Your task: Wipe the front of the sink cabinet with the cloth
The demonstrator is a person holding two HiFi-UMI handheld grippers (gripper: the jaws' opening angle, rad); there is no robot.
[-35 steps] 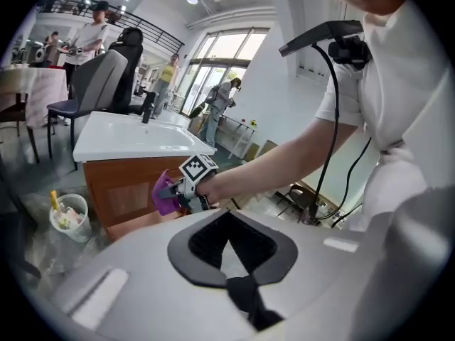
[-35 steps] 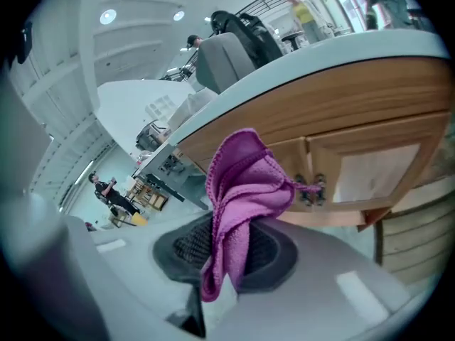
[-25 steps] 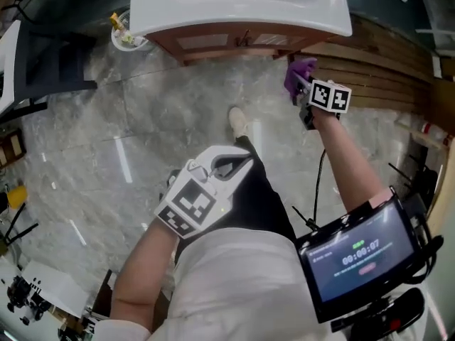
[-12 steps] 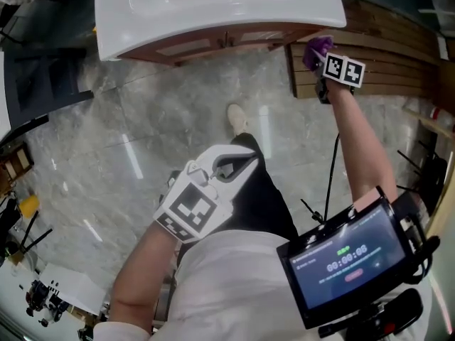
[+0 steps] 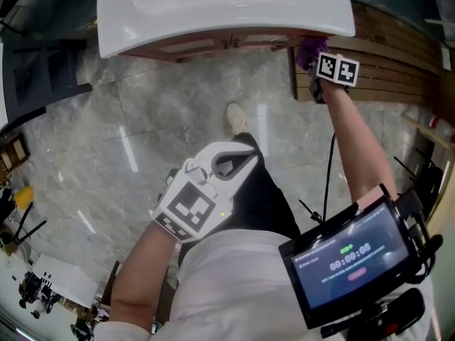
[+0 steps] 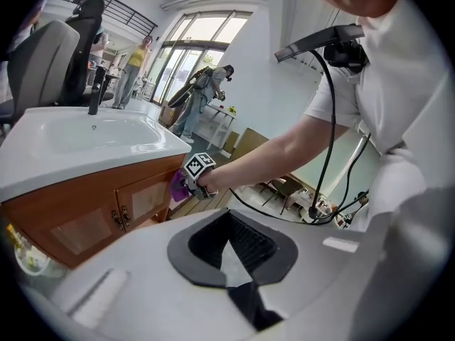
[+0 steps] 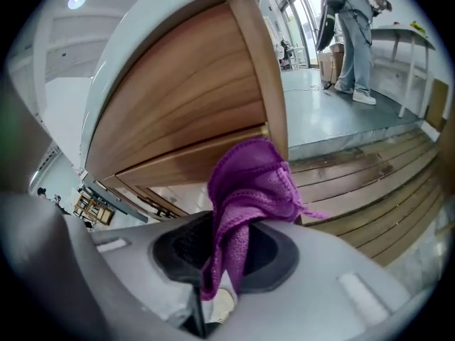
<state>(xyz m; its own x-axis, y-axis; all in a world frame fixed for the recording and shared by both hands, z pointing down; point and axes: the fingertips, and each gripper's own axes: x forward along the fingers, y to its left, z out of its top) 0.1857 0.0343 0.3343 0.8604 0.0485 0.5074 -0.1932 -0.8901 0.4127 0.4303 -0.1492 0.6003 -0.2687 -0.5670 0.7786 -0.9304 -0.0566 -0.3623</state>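
The sink cabinet [image 5: 199, 46] is a wooden unit under a white basin [image 5: 213, 9], at the top of the head view. My right gripper [image 5: 313, 59] is shut on a purple cloth [image 5: 309, 48], which it holds at the cabinet's right end just under the basin rim. In the right gripper view the cloth [image 7: 249, 183] bunches up out of the shut jaws against the cabinet's wooden corner [image 7: 185, 112]. Held low near the person's thigh, my left gripper [image 5: 238, 163] is shut on nothing and far from the cabinet. The left gripper view shows the cabinet doors [image 6: 85, 212] and the cloth [image 6: 176, 185].
A slatted wooden platform [image 5: 384, 69] lies right of the cabinet on the marble floor. The person's shoe [image 5: 238, 119] stands in front of the cabinet. A dark chair [image 5: 35, 69] is at the left. A screen [image 5: 348, 261] hangs at the person's right side.
My right gripper has carried the cloth up from beside the slatted wood to the cabinet's right end under the basin rim. The left gripper has stayed put.
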